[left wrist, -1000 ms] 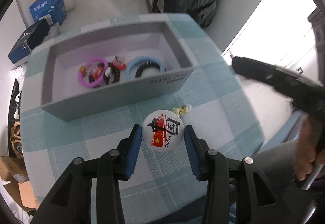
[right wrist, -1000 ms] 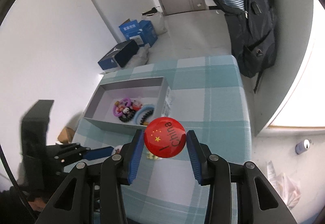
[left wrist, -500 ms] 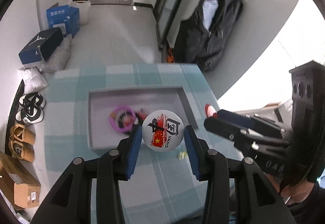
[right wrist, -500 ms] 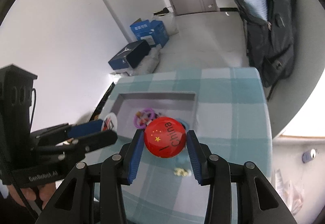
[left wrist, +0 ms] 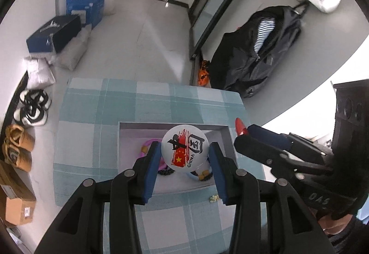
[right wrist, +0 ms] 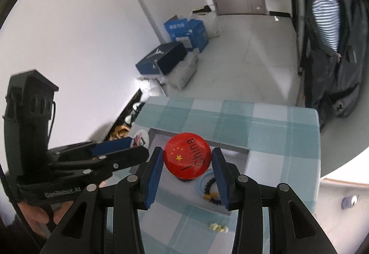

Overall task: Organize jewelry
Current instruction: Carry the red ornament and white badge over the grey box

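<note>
My left gripper (left wrist: 185, 163) is shut on a white round China badge (left wrist: 185, 149) and holds it high above the grey jewelry box (left wrist: 129, 127). My right gripper (right wrist: 187, 167) is shut on a red round China badge (right wrist: 187, 158), also high above the box (right wrist: 233, 151). The box holds a pink ring (left wrist: 148, 143), a blue ring with dark beads (right wrist: 207, 187) and other pieces, partly hidden by the badges. Each gripper shows in the other's view: the right one (left wrist: 244, 133) beside me, the left one (right wrist: 136, 141) at left.
The box sits on a teal checked tablecloth (left wrist: 92, 115). A small yellow trinket (left wrist: 214, 198) lies on the cloth in front of the box; it also shows in the right wrist view (right wrist: 218, 227). Boxes, shoes and a dark jacket are on the floor around the table.
Both grippers have risen well above the table with their badges held; the box now looks smaller and sits directly under the fingers.
</note>
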The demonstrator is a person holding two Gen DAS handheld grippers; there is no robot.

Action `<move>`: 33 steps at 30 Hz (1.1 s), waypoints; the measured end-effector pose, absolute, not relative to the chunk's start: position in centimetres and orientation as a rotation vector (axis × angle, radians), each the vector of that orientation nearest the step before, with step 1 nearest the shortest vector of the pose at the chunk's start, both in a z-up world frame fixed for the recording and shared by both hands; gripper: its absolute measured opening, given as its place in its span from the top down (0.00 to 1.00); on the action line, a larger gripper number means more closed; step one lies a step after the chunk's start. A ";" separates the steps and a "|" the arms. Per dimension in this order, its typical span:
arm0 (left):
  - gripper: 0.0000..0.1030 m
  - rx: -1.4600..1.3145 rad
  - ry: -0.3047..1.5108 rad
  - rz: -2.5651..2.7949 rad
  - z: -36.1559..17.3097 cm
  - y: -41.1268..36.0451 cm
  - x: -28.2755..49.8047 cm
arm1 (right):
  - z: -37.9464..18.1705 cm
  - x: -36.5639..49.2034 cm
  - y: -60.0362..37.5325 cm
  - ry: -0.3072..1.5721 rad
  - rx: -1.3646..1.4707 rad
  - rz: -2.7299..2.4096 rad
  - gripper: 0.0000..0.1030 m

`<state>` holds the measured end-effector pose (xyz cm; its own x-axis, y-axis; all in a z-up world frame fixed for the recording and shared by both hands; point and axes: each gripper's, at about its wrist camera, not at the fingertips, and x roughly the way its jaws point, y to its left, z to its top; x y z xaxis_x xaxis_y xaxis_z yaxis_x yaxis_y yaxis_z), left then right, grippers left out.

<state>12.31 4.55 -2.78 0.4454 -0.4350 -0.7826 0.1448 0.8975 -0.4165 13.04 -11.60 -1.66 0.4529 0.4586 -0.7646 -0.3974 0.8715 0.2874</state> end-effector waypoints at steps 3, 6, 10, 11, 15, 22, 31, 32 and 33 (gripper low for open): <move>0.64 -0.318 1.059 -0.360 -3.1 4.8 13.0 | -2.7 14.0 -11.6 0.986 0.080 0.532 0.60; 0.64 -0.323 1.083 -0.352 -3.9 4.9 13.6 | -3.9 15.0 -11.6 1.012 0.104 0.538 0.60; 0.64 -0.339 1.126 -0.356 -5.2 4.8 14.4 | -4.6 15.8 -11.5 1.037 0.120 0.545 0.60; 0.64 -0.341 1.135 -0.356 -5.3 4.7 14.6 | -4.8 16.1 -11.4 1.043 0.123 0.547 0.60; 0.64 -0.355 1.142 -0.358 -5.6 4.9 15.2 | -5.6 16.6 -11.4 1.068 0.111 0.547 0.60; 0.64 -0.353 1.160 -0.350 -6.4 4.6 15.9 | -6.5 16.9 -11.7 1.100 0.098 0.527 0.60; 0.57 -0.328 1.207 -0.323 -6.8 4.3 16.2 | -7.1 16.7 -11.5 1.125 0.097 0.548 0.48; 0.44 -0.332 1.203 -0.326 -6.6 4.4 16.1 | -7.1 16.5 -11.5 1.123 0.092 0.548 0.39; 0.38 -0.335 1.189 -0.320 -6.4 4.6 16.0 | -7.0 16.2 -11.6 1.115 0.087 0.550 0.37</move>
<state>15.96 4.60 -6.42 0.3391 -0.4133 -0.8451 0.0658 0.9066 -0.4169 16.24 -11.61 -6.98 0.3221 0.4613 -0.8267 -0.3760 0.8638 0.3355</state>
